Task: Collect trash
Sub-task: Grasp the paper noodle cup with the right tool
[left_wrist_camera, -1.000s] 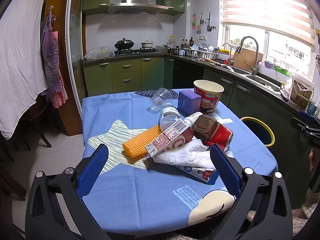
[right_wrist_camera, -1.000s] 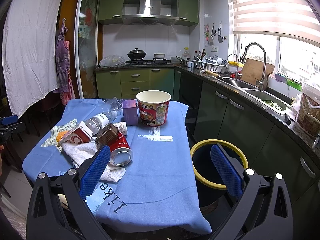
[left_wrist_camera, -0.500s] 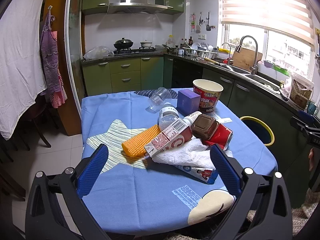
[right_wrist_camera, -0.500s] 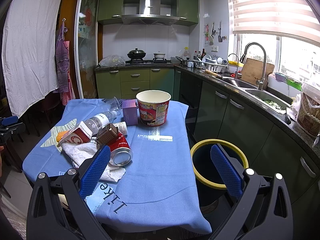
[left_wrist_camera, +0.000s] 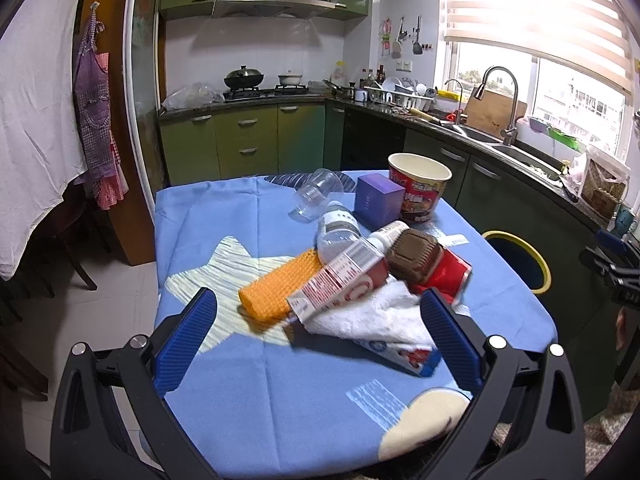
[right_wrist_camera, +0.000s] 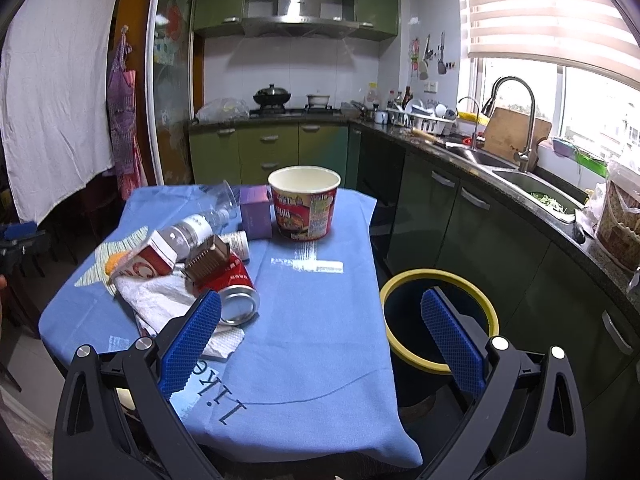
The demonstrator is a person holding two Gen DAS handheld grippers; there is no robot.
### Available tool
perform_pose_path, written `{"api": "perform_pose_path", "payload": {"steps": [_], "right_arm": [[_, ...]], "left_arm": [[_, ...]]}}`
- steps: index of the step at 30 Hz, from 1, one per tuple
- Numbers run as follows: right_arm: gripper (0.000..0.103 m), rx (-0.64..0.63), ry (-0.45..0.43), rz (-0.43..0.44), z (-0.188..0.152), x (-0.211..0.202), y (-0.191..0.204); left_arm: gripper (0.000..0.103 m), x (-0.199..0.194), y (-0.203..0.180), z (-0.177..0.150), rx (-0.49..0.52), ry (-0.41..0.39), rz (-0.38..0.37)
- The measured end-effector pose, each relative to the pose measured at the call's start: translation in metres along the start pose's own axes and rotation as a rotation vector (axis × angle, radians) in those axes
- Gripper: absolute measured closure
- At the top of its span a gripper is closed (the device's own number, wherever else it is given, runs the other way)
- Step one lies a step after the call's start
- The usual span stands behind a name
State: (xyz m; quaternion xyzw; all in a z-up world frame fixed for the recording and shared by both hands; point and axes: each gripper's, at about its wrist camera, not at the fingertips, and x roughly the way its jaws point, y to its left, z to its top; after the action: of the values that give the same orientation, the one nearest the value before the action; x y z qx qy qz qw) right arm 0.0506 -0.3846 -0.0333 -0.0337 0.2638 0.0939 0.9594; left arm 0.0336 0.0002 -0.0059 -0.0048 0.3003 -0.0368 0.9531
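A pile of trash lies on the blue-clothed table (left_wrist_camera: 208, 216): a milk carton (left_wrist_camera: 340, 276), an orange mesh block (left_wrist_camera: 276, 284), a red can (left_wrist_camera: 444, 272) under a brown tub (left_wrist_camera: 414, 254), white tissue (left_wrist_camera: 376, 316), a clear bottle (left_wrist_camera: 338, 230), a clear cup (left_wrist_camera: 316, 194), a purple box (left_wrist_camera: 378, 200) and a noodle bowl (left_wrist_camera: 418, 186). My left gripper (left_wrist_camera: 318, 336) is open and empty before the pile. My right gripper (right_wrist_camera: 320, 338) is open and empty at the table's right edge; the can (right_wrist_camera: 234, 286) lies by its left finger. A yellow-rimmed bin (right_wrist_camera: 438, 280) stands beside the table.
A dark counter with sink and tap (right_wrist_camera: 516, 120) runs along the right wall. Green cabinets (left_wrist_camera: 248, 140) and a stove stand at the back. A white sheet (left_wrist_camera: 36, 120) hangs at left, with chairs below it. The other gripper shows at the right edge (left_wrist_camera: 616, 264).
The left gripper has crept slightly forward toward the pile. The right gripper has barely moved. Nothing was taken hold of.
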Motion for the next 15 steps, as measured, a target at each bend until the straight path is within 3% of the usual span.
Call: {"api": "perform_pose_path", "payload": {"steps": [5,9,15], "right_arm": [[0.004,0.004,0.085,0.089,0.031,0.033,-0.011],[0.004,0.050,0.239,0.217,0.077,0.083,-0.022],[0.008,0.091,0.416,0.231,0.146,0.169,-0.035]], "left_arm": [[0.006,0.039,0.022,0.032,-0.028,0.026,0.033],[0.006,0.086,0.040,0.070,-0.030,0.043,0.059],[0.006,0.165,0.067,0.107,-0.064,0.088,0.062]]}}
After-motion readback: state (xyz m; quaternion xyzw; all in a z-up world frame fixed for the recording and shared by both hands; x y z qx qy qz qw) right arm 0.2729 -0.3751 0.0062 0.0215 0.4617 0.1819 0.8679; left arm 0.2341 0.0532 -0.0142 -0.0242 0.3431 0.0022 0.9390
